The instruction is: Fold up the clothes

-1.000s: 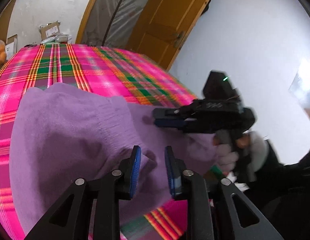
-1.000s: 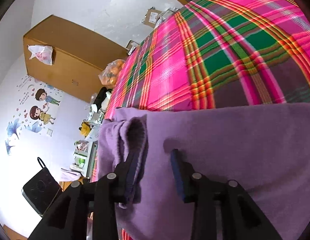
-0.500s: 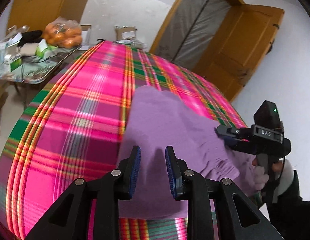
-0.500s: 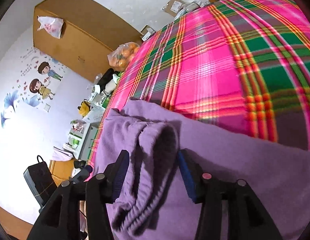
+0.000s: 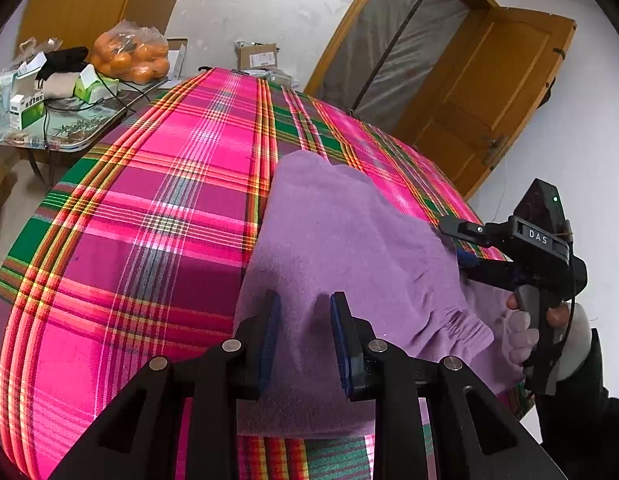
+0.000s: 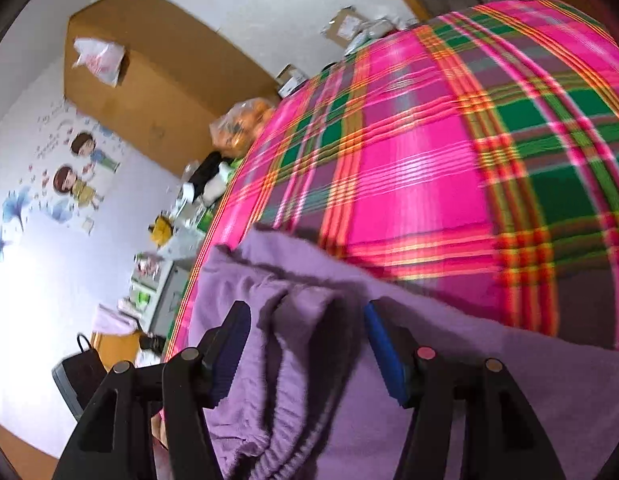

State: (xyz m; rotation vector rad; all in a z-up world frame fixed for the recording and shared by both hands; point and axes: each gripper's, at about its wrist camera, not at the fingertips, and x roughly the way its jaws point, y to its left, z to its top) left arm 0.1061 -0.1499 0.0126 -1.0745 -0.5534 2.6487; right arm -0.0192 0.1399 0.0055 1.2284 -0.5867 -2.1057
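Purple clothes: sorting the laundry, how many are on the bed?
1: a purple sweater on the plaid blanket's near edge. More may be hidden beneath.

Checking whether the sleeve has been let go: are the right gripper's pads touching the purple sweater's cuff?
Cannot tell. In the right wrist view the right gripper, jaws just opened, straddles the cuff; blur hides any gap.

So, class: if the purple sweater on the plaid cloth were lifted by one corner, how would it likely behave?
The purple sweater would probably droop limply: it already lies in soft folds. Its fuzzy knit looks grippy rather than slippery. Pushed across the plaid cloth, it would likely bunch up rather than slide flat.
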